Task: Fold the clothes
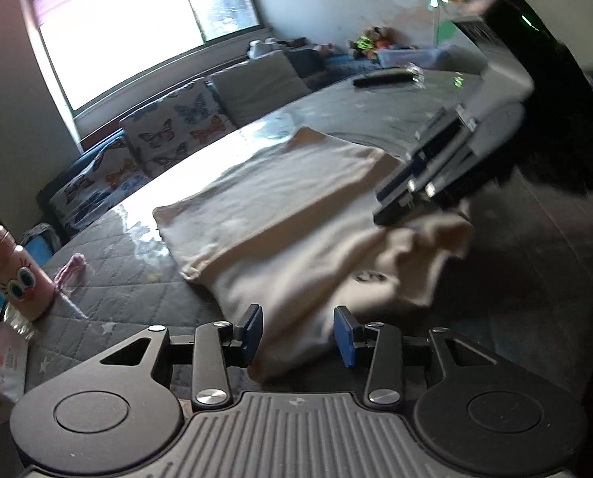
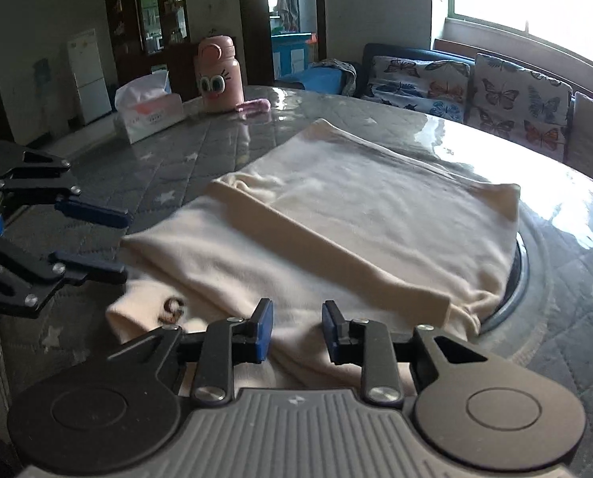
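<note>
Both sets of jaws stand part open with nothing gripped: the left gripper (image 2: 123,239) beside the garment's (image 2: 336,231) near-left edge, the right gripper (image 2: 296,328) over its near hem. The cream garment lies part-folded on the table (image 2: 169,175), long axis running from near-left to far-right. The fold looks just laid; next comes regrasping an end to fold across.

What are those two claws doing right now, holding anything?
Left gripper: open, jaws apart over the edge of the cream knitted garment, gripping nothing.
Right gripper: open, jaws apart above the same garment, nothing pinched.
</note>
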